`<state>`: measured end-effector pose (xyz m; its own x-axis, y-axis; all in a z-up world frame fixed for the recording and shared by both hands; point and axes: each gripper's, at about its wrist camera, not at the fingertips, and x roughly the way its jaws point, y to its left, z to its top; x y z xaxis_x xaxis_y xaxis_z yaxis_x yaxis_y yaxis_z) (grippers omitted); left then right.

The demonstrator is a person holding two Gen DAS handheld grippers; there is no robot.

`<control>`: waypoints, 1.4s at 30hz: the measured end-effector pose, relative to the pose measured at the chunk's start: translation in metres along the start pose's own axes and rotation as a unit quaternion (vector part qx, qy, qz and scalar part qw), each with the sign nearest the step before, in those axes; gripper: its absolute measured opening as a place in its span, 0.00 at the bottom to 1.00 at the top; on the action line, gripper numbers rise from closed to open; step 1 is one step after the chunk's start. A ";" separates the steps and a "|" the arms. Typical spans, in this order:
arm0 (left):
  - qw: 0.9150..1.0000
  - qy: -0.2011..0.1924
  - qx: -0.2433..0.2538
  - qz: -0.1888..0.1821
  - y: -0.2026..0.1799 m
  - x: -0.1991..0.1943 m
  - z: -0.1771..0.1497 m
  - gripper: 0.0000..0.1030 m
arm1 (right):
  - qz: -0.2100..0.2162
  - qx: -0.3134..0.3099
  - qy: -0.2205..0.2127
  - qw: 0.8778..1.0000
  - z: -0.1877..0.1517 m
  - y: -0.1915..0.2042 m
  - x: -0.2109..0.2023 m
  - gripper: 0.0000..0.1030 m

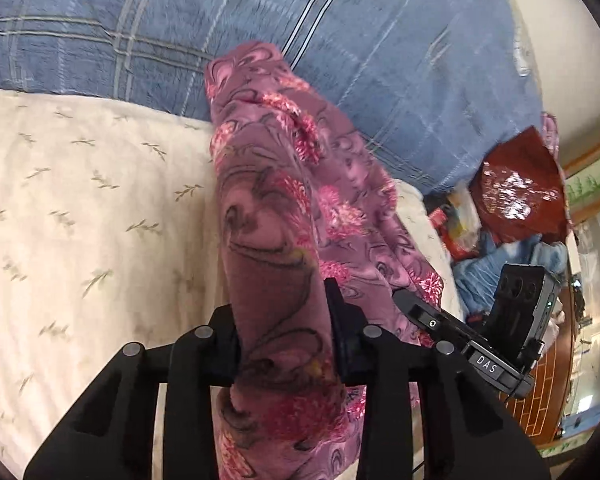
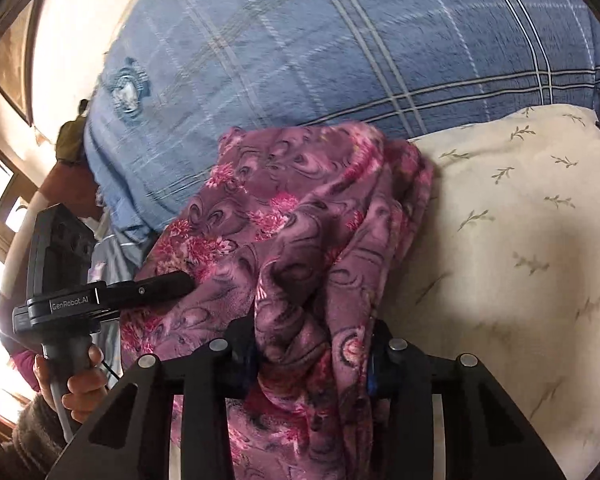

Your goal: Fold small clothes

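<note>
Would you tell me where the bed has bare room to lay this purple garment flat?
The cream leaf-print sheet is bare between the blue plaid quilt and the purple floral garment both grippers pinch. Past the garment, the bed's edge is crowded with a red foil bag and clutter.

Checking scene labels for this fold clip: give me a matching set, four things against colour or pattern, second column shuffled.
Things:
1. garment held between both grippers' fingers
2. blanket behind it
3. sheet under it
4. bag at the right in the left wrist view

Colour or pattern:
A. cream with small leaf sprigs
B. shiny dark red
C. purple-pink floral fleece
D. blue plaid with pale lines

Pairs: 1-C, 2-D, 3-A, 4-B
</note>
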<state>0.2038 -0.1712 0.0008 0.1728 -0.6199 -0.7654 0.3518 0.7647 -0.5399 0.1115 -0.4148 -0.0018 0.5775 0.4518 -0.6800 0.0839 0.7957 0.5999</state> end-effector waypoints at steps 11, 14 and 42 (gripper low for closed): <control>1.000 0.012 0.006 -0.008 0.029 -0.081 -0.116 0.32 | 0.033 -0.060 0.014 0.998 -0.096 0.082 -0.044 0.38; 0.999 0.044 -0.015 -0.002 0.055 -0.068 -0.149 0.32 | 0.028 -0.063 0.036 0.997 -0.131 0.084 -0.038 0.39; 0.998 0.019 0.027 0.054 0.067 -0.001 -0.011 0.29 | 0.014 -0.031 -0.035 0.999 -0.044 0.063 -0.007 0.05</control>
<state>0.2168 -0.1180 -0.0386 0.1781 -0.5266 -0.8312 0.3819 0.8155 -0.4348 0.0767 -0.3497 0.0222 0.6341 0.4466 -0.6312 0.0176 0.8078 0.5892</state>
